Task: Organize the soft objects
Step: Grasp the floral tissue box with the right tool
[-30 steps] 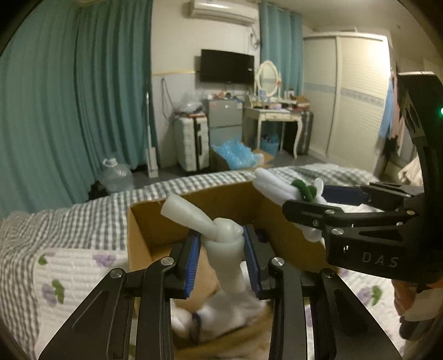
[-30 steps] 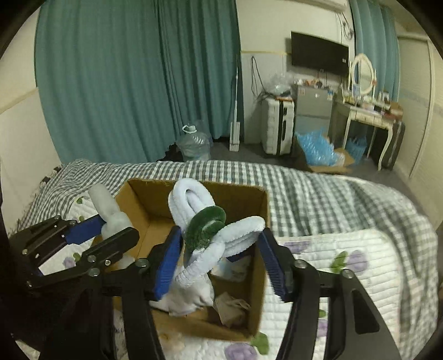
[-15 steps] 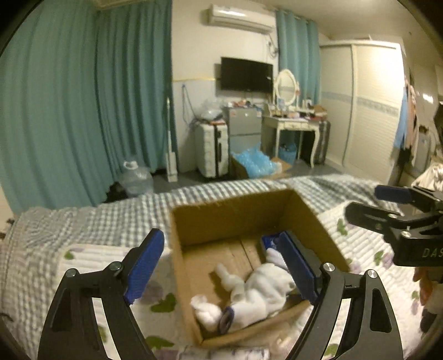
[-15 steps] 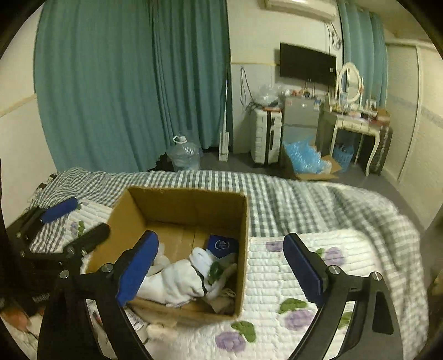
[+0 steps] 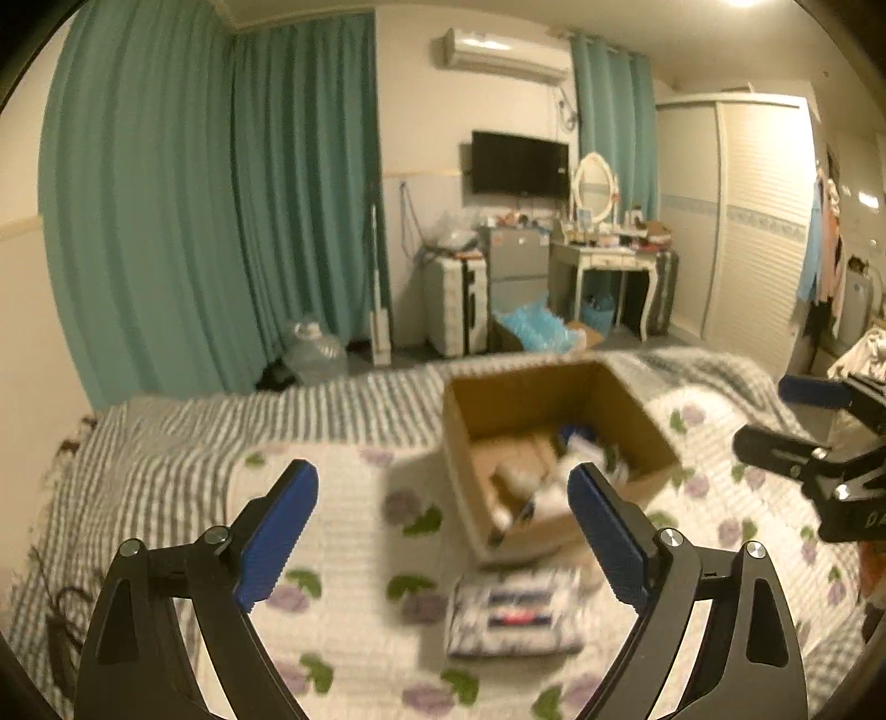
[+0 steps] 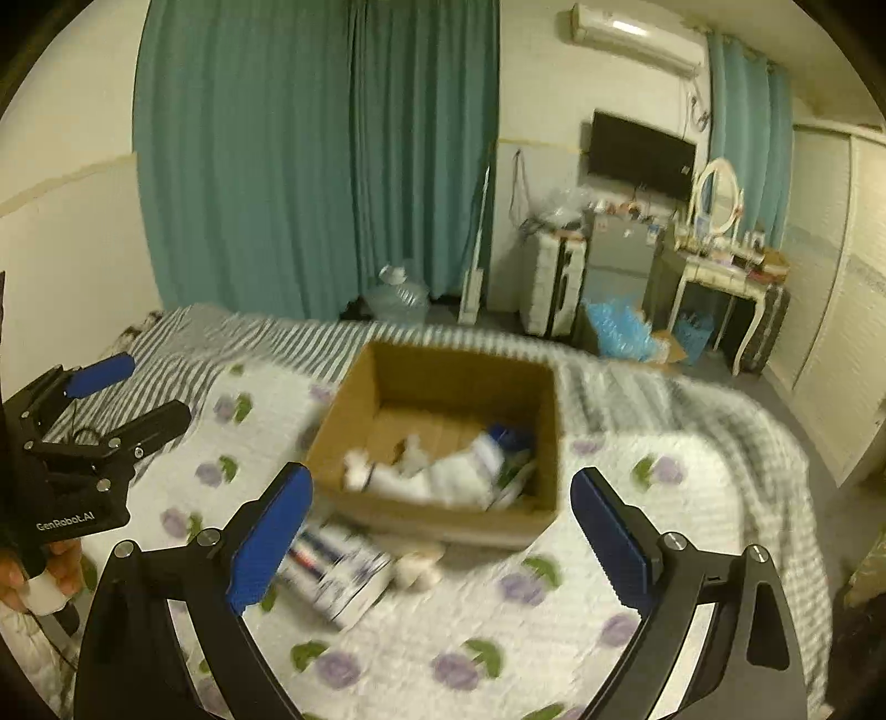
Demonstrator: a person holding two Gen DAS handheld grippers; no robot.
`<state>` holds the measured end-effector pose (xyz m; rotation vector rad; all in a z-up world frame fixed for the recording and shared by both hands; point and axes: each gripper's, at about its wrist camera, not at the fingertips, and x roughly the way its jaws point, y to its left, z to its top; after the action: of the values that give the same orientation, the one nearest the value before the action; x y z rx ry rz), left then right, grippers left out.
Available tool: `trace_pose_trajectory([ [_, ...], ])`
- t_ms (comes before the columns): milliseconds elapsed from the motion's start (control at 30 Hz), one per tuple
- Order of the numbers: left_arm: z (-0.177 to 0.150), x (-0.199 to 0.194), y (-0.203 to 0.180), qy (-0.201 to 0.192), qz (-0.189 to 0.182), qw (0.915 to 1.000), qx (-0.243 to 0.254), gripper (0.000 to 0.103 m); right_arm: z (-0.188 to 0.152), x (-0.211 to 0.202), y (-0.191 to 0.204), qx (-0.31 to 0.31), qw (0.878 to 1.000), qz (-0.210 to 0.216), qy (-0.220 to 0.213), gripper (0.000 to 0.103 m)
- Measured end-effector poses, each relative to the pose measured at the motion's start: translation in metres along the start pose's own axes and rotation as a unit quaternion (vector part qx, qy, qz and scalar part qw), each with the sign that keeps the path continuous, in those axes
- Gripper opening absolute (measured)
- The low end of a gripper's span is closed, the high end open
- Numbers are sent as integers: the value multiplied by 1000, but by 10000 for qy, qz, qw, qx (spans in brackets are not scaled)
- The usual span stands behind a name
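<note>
Your left gripper (image 5: 443,526) was opening and your right gripper (image 6: 440,523) gaped, both empty, the white soft toys (image 6: 437,471) lying in the cardboard box (image 6: 443,382) beyond their fingertips.

One cardboard box (image 6: 443,437), two hand-held grippers (image 5: 443,512)

Teal curtains (image 5: 210,194) cover left wall; AC (image 5: 501,52) above wall TV (image 5: 519,163). Dresser w/ oval mirror (image 5: 595,180), suitcase (image 5: 457,304), fridge (image 5: 515,266), white wardrobe (image 5: 736,221) at right. Dim warm light.
</note>
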<state>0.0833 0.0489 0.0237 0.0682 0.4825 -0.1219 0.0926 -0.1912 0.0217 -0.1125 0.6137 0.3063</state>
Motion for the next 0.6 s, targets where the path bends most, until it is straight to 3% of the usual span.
trace_pose_trajectory([
  [233, -67, 34, 23, 557, -88, 9977, -368, 93, -72, 83, 32, 395, 9953, 107, 882, 95],
  [367, -106, 60, 29, 830, 20, 9961, -282, 93, -95, 125, 43, 322, 9915, 95, 1259, 94],
  [500, -130, 84, 41, 1352, -55, 9899, -420, 93, -104, 155, 50, 346, 9873, 324, 1515, 78],
  [600, -132, 86, 45, 1388, 139, 9894, -403, 93, -112, 171, 56, 343, 9839, 472, 1686, 69],
])
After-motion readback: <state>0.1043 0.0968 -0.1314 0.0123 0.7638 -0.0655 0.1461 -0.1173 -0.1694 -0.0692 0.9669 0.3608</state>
